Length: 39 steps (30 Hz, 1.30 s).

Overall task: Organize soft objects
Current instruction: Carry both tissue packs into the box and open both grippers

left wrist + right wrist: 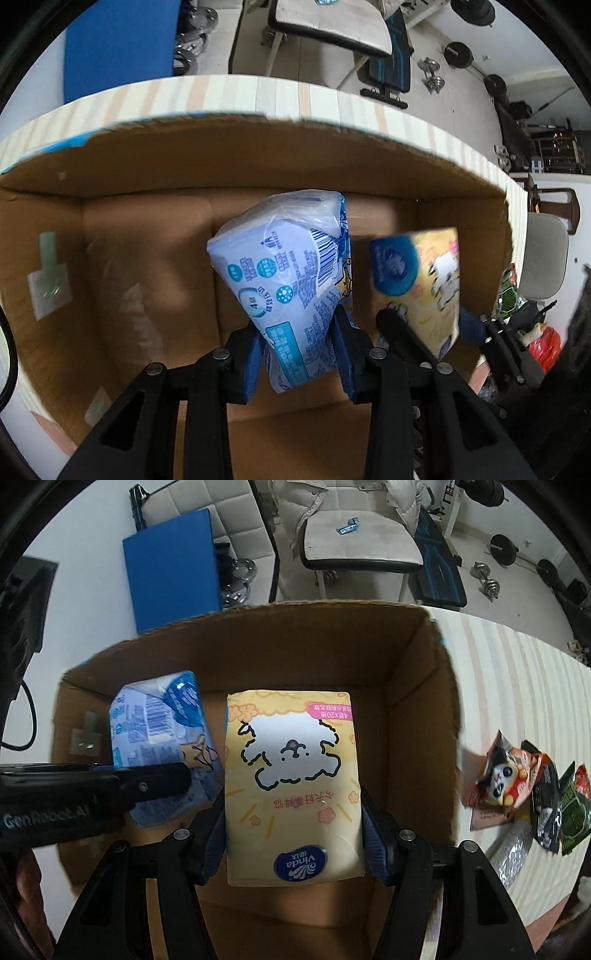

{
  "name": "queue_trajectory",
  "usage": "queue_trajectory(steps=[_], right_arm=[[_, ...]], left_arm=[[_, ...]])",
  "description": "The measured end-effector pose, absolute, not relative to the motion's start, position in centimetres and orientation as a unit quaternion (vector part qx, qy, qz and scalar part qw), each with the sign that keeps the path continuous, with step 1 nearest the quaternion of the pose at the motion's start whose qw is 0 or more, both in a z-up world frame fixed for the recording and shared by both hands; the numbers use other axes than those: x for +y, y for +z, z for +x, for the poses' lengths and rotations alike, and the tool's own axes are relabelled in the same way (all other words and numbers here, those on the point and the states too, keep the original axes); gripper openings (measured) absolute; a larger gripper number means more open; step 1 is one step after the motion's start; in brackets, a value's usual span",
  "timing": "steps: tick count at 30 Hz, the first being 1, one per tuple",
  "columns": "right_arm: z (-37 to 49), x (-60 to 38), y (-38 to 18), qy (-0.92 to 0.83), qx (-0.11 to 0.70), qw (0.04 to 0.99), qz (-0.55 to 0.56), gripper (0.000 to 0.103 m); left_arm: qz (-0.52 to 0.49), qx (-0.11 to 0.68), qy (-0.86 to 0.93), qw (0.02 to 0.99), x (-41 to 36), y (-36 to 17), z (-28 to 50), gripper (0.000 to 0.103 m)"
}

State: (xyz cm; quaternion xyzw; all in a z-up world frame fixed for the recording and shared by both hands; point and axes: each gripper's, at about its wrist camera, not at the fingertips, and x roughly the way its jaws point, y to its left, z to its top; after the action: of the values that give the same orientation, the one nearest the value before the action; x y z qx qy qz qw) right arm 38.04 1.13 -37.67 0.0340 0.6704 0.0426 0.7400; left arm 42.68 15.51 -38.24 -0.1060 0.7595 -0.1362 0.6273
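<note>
My left gripper (299,347) is shut on a blue tissue pack (291,273) and holds it inside an open cardboard box (258,158). My right gripper (293,830) is shut on a yellow tissue pack (291,775) with a white dog drawing, held inside the same box (417,672). The yellow pack (424,284) shows to the right of the blue one in the left wrist view. The blue pack (159,723) and the left gripper's arm (92,790) show to the left in the right wrist view.
The box stands on a striped tablecloth (517,686). Several snack packets (524,790) lie on the cloth right of the box. Beyond the table are a blue panel (170,576), a padded chair (362,542) and dumbbells (487,579) on the floor.
</note>
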Motion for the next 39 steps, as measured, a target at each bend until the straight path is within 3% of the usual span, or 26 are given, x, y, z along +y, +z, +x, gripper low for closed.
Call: queue_trajectory(steps=[8, 11, 14, 16, 18, 21, 28, 39], right_arm=[[39.6, 2.5, -38.5, 0.022, 0.660, 0.750, -0.022, 0.067], [40.1, 2.5, -38.4, 0.027, 0.663, 0.748, -0.013, 0.069], [39.9, 2.2, -37.9, 0.022, 0.663, 0.748, -0.012, 0.074], [39.7, 1.9, -37.5, 0.019, 0.664, 0.747, -0.010, 0.081], [39.1, 1.6, -36.9, 0.016, 0.664, 0.748, -0.011, 0.094], [38.2, 1.5, -36.1, 0.021, 0.668, 0.744, -0.006, 0.103], [34.1, 2.9, -34.0, 0.036, 0.671, 0.740, -0.028, 0.103], [25.1, 2.6, -27.3, 0.052, 0.634, 0.770, -0.038, 0.103]], left_arm=[[-0.081, 0.767, -0.100, 0.629, 15.2, -39.8, 42.7, 0.046], [-0.066, 0.760, -0.092, 0.640, 15.4, -39.0, 42.3, 0.059], [-0.050, 0.754, -0.081, 0.650, 16.1, -38.3, 41.5, 0.078], [-0.054, 0.750, -0.076, 0.655, 16.8, -37.7, 40.8, 0.089], [-0.062, 0.746, -0.073, 0.659, 17.4, -37.0, 40.0, 0.097], [-0.058, 0.729, -0.064, 0.679, 18.1, -35.1, 38.8, 0.098], [-0.001, 0.670, -0.028, 0.742, 18.2, -30.4, 34.0, 0.098], [0.006, 0.605, 0.002, 0.796, 17.6, -24.0, 24.6, 0.098]])
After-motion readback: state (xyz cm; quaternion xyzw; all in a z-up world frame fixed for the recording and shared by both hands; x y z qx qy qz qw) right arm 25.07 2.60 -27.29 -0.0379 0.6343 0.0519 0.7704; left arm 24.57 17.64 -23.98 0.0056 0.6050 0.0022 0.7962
